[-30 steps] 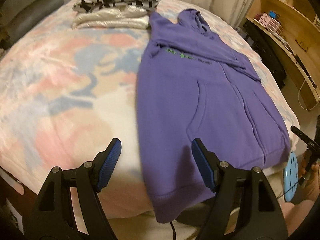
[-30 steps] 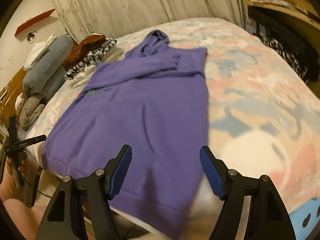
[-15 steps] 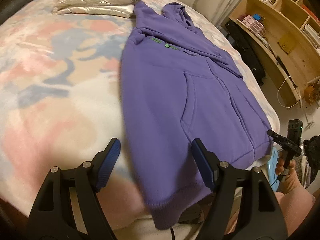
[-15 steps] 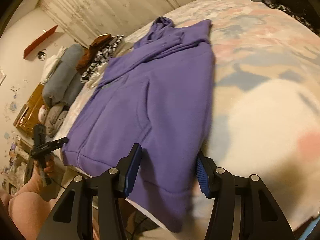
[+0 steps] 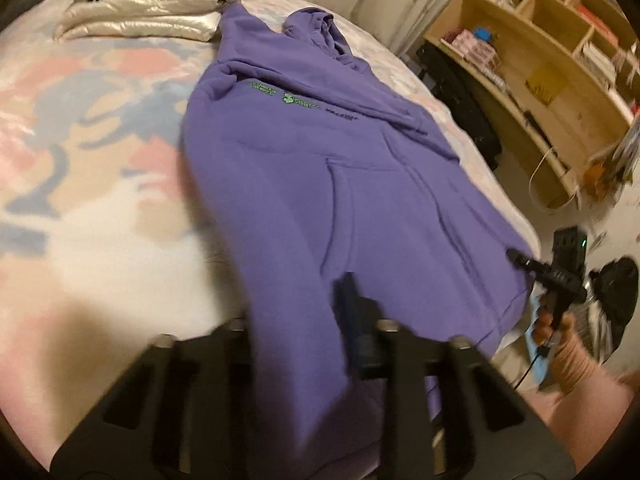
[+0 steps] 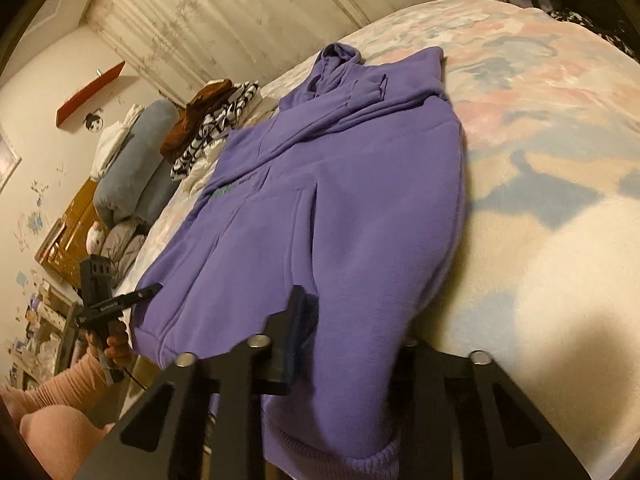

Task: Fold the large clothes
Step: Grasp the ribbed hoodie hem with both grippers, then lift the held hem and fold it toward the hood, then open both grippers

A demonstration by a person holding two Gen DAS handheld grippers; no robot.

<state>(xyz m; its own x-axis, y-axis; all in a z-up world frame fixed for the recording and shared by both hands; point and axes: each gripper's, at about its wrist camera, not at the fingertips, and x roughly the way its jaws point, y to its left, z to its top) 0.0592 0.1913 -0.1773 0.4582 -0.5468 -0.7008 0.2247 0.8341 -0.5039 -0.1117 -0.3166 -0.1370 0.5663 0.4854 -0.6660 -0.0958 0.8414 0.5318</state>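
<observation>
Soft, thick fleece by the look of it – likely to drape and sag heavily once lifted, not slippery, nothing fragile, so best taken at the two hem corners where the ribbed band gives a firm double layer to pinch. Purple hoodie (image 5: 304, 184) spread face up on a bed (image 5: 80, 208) with a pastel pink, blue and cream cover, hem hanging over the near edge straight ahead of both grippers, hood at the far end away from them. Sleeves folded across the chest, a kangaroo pocket in the middle, small green lettering just below the sleeves. Left gripper (image 5: 296, 320) with jaws just drawn in, cloth bunched between them at the hem corner on its own side; one blue pad showing against the fabric, the other hidden behind the fold, so to all appearance clamped on the hoodie. Right gripper (image 6: 352, 328) likewise just closed, hem cloth rising in a ridge between its fingers – gripping the opposite corner. Each gripper visible from the other's camera off to the side, held in a hand with a pink sleeve. Beyond the hood, further ahead and to the left of the left gripper, a stack of folded clothes (image 5: 152, 4). Wooden shelves (image 5: 540, 48) off to the right of that gripper, well apart from the bed
</observation>
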